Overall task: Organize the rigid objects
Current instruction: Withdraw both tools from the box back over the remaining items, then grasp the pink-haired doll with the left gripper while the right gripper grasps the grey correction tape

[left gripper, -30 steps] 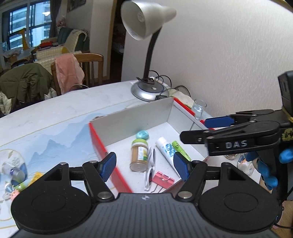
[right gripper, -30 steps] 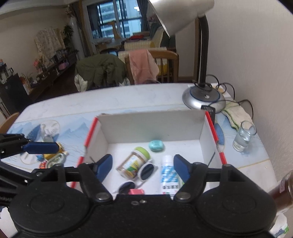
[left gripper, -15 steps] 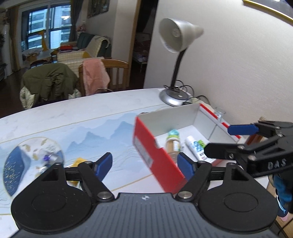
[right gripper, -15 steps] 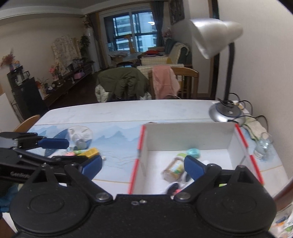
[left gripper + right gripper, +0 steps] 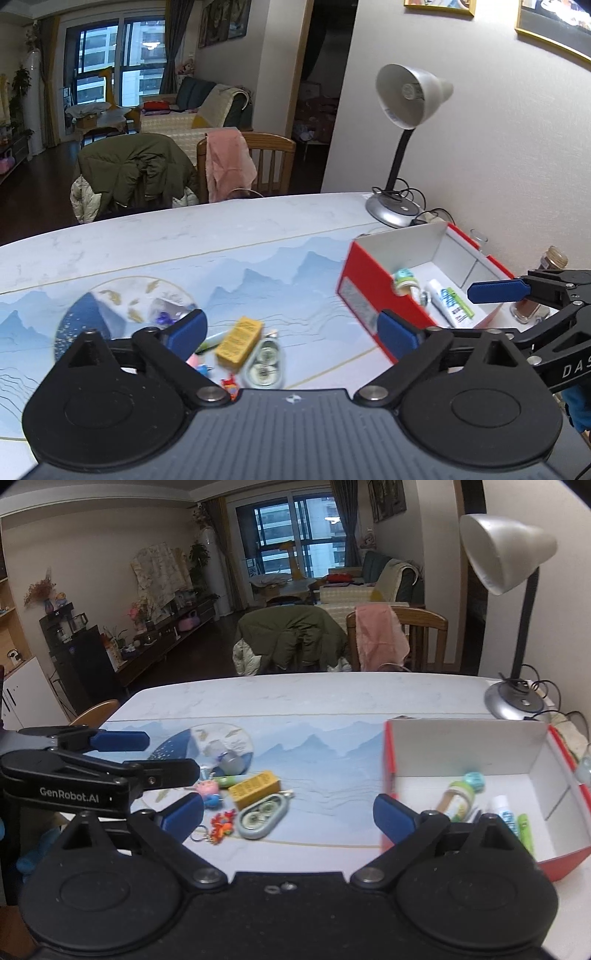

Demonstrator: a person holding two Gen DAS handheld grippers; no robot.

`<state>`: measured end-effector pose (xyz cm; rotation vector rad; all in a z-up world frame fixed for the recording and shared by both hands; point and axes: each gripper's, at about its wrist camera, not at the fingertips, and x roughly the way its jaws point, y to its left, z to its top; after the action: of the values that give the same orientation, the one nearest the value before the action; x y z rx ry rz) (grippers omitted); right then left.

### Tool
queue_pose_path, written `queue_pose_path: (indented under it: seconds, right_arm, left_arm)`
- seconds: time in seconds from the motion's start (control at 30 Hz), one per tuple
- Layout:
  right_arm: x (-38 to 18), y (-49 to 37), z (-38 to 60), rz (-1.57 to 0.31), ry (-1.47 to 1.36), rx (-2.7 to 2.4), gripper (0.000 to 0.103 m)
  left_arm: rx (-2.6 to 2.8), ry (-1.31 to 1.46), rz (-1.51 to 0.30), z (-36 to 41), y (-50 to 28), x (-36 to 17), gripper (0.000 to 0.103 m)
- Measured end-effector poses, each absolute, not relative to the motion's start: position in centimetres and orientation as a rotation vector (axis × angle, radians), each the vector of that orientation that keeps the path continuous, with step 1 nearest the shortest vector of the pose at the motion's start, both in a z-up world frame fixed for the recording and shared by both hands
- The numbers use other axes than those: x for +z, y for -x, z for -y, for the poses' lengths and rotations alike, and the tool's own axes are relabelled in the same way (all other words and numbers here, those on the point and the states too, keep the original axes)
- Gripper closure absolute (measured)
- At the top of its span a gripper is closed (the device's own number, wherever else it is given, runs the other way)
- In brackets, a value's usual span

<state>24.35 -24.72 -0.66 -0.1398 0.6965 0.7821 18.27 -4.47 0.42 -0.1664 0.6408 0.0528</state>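
Observation:
A red box with a white inside (image 5: 364, 295) (image 5: 469, 746) stands on the table at the right and holds a small jar (image 5: 456, 799), a white tube (image 5: 445, 301), a green item and a teal piece. Loose things lie left of it: a yellow block (image 5: 239, 341) (image 5: 255, 784), an oval grey case (image 5: 264, 363) (image 5: 260, 816), a red keychain (image 5: 221, 823) and a pink figure (image 5: 207, 788). My left gripper (image 5: 291, 332) is open and empty above the loose things. My right gripper (image 5: 288, 812) is open and empty between the pile and the box.
A desk lamp (image 5: 402, 147) stands at the table's back right with cables. A glass (image 5: 478, 236) and a brown jar (image 5: 532, 291) stand beside the box near the wall. Chairs with a green coat (image 5: 291, 635) and pink cloth stand behind the table.
Both grippers have pulled back and swung left, away from the box. The loose pile on the mat has come into view. Both stay open and empty.

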Motion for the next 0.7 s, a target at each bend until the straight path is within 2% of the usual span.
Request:
queue_pose_path:
  seconds: [0.47,0.7]
  right_arm:
    - [-4.0,-24.0,18.7,-0.778,0.172,0.716,0.006]
    - [-6.7,-25.1,15.7,-0.825,0.205,0.668,0.007]
  left_arm:
    - [0.134,0.135,-0.657,-4.5,-18.4,-4.8,0.0]
    - [0.128,0.153,-0.688,-6.2,-19.3,-8.1,0.0]
